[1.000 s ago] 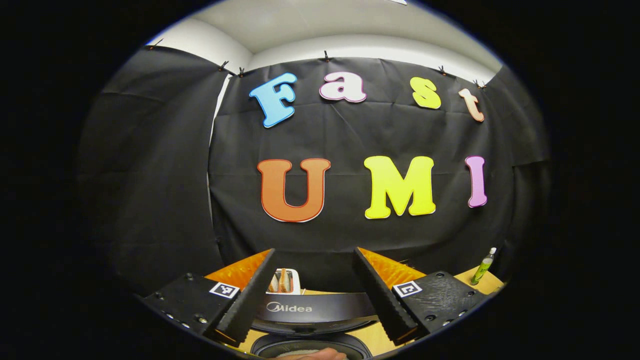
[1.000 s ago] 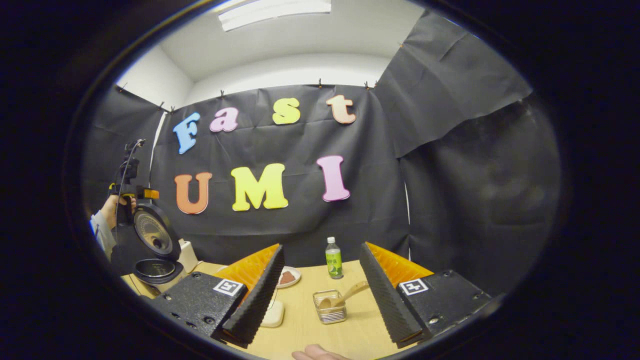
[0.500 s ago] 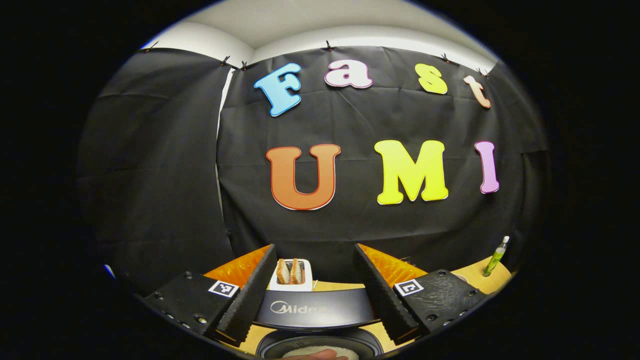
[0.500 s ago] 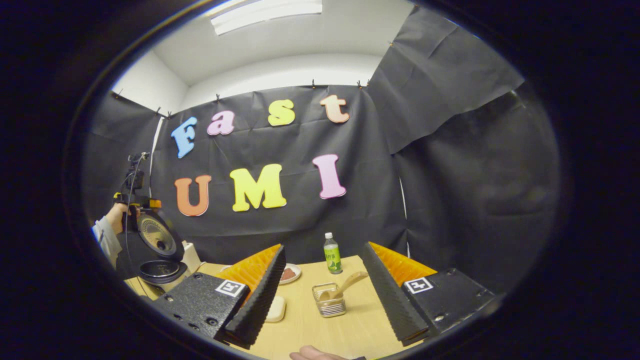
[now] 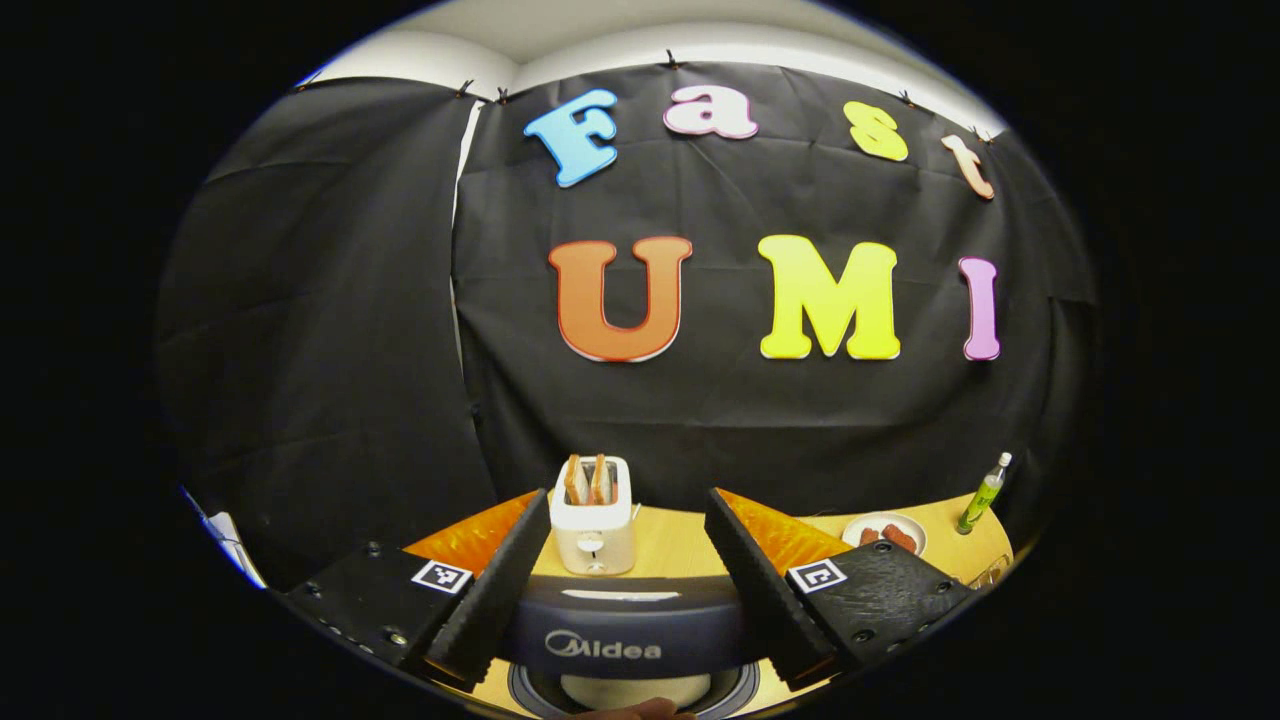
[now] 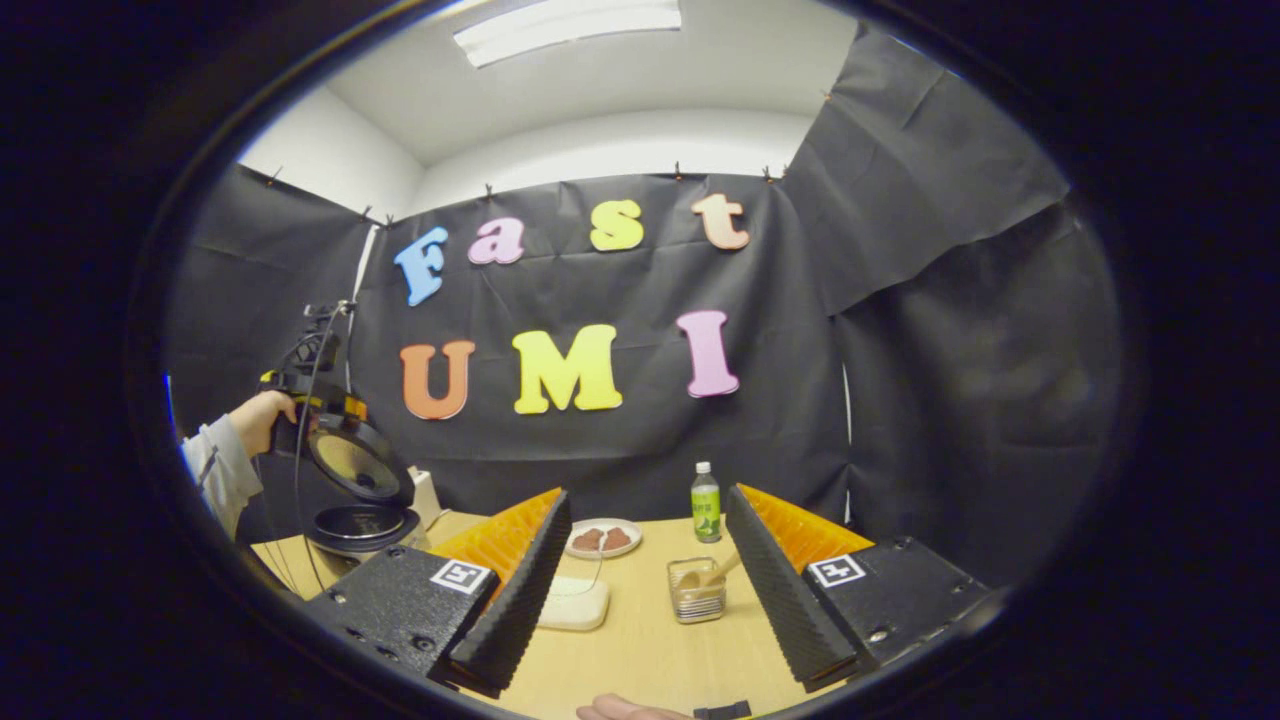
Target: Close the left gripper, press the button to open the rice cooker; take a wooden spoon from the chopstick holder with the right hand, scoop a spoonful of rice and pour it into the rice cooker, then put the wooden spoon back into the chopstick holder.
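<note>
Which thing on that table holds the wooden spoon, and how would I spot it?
On the wooden table, look just in front of the green bottle. The spoon holder is a small see-through box with a wooden spoon leaning out, unlike the flat plate to its left.

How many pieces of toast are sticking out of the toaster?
2: both toast slices stand side by side in the slots on top of the white toaster, behind the rice cooker's raised lid.

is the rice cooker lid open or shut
Open. In the right gripper view the lid stands tilted up above the cooker, its round inner face showing, with the pot's rim uncovered below it.
</note>
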Demonstrator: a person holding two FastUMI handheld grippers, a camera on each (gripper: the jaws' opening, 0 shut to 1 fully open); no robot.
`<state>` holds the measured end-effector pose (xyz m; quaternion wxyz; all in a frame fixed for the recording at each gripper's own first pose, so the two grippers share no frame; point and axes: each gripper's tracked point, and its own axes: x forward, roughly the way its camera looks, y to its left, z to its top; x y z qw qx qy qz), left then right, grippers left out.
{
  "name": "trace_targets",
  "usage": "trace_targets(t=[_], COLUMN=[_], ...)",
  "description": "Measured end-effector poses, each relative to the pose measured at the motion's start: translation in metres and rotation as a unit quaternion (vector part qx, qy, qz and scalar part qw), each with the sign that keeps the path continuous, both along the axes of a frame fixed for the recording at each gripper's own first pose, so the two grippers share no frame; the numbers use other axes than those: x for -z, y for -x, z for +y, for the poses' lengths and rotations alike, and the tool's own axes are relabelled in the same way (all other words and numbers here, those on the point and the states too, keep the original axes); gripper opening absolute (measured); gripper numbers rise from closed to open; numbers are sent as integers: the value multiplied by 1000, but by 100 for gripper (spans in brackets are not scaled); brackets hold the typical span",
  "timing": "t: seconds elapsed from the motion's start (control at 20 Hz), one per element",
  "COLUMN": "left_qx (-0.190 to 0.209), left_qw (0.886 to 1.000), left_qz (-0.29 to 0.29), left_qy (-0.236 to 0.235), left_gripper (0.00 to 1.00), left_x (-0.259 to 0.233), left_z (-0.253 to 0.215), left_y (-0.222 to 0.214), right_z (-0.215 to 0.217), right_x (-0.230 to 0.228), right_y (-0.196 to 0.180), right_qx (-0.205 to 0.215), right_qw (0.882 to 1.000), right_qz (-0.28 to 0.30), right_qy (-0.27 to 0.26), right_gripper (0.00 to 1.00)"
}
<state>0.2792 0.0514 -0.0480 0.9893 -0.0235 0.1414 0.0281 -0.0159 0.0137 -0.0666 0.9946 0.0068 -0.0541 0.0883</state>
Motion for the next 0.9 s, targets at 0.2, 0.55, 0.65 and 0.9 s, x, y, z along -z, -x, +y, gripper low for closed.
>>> trace_targets(t=[0.2,0.55,0.65,0.9], left_qx=[9,36,35,45], left_qw=[1000,998,998,997], left_qz=[17,57,58,57], left_qy=[1,12,14,15], left_gripper=[98,99,100,100], left_x=[35,88,91,96], left_z=[-3,-14,-14,-16], left_y=[23,57,63,79], right_z=[20,45,48,51], right_x=[6,3,2,2], right_y=[21,60,67,78], right_qx=[-23,-45,-45,-46], right_qw=[999,998,998,998], right_qz=[-2,-14,-14,-14], right_qy=[27,47,47,51], right_gripper=[100,100,100,100])
